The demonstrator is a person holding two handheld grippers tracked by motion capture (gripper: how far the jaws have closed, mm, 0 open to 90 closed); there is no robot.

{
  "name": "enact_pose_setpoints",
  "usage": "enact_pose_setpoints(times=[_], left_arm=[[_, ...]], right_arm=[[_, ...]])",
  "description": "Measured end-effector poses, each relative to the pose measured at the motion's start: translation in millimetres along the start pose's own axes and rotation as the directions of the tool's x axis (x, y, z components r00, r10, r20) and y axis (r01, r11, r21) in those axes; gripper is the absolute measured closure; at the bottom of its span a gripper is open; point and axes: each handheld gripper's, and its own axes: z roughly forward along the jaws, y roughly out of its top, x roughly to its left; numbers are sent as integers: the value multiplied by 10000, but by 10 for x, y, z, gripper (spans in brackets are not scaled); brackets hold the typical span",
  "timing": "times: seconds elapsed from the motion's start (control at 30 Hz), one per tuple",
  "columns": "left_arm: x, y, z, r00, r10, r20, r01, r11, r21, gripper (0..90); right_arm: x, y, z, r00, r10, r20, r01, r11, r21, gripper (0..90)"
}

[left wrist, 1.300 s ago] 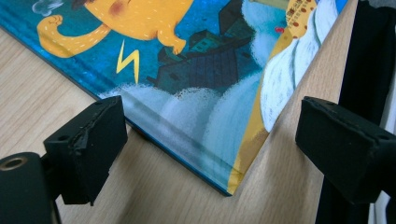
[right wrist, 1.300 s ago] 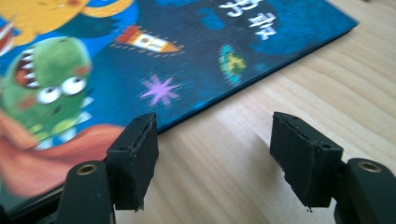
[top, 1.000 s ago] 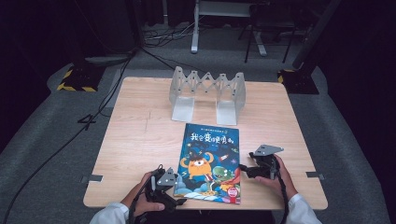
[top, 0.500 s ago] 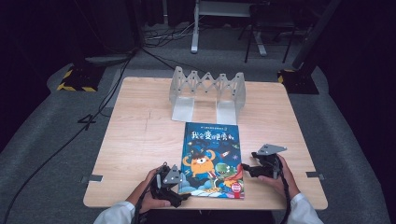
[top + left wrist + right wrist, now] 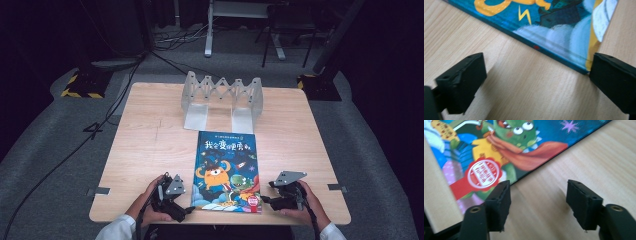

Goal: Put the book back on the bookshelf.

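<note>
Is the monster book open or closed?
Closed. The book lies flat on the table with its whole front cover showing and no inside pages.

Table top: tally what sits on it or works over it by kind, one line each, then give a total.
Picture book: 1
Folding book rack: 1
Hand-held tongs: 2, the left tongs and the right tongs, both open at the book's near corners
Total: 4

Grey folding rack (image 5: 222, 100) stands on wooden table (image 5: 150, 145)
</note>
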Motion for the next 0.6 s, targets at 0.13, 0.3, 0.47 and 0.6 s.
enact_pose_setpoints(times=[0.13, 0.3, 0.47, 0.6], left_arm=[[5, -2, -5, 10000, 19, 3, -19, 10000, 48, 4], [-8, 2, 4, 10000, -56, -35, 56, 10000, -12, 4], [-54, 31, 28, 9998, -135, -154, 135, 9999, 9, 5], [-91, 28, 13, 9999, 120, 80, -118, 9996, -249, 129]], right_arm=[[100, 17, -48, 9999, -37, -140, 46, 9980, 624, 427], [178, 45, -79, 9995, -198, -230, 225, 9918, 1256, 427], [236, 74, -107, 9990, -292, -335, 353, 9798, 1968, 430], [289, 96, -118, 9975, -508, -501, 611, 9707, 2325, 447]])
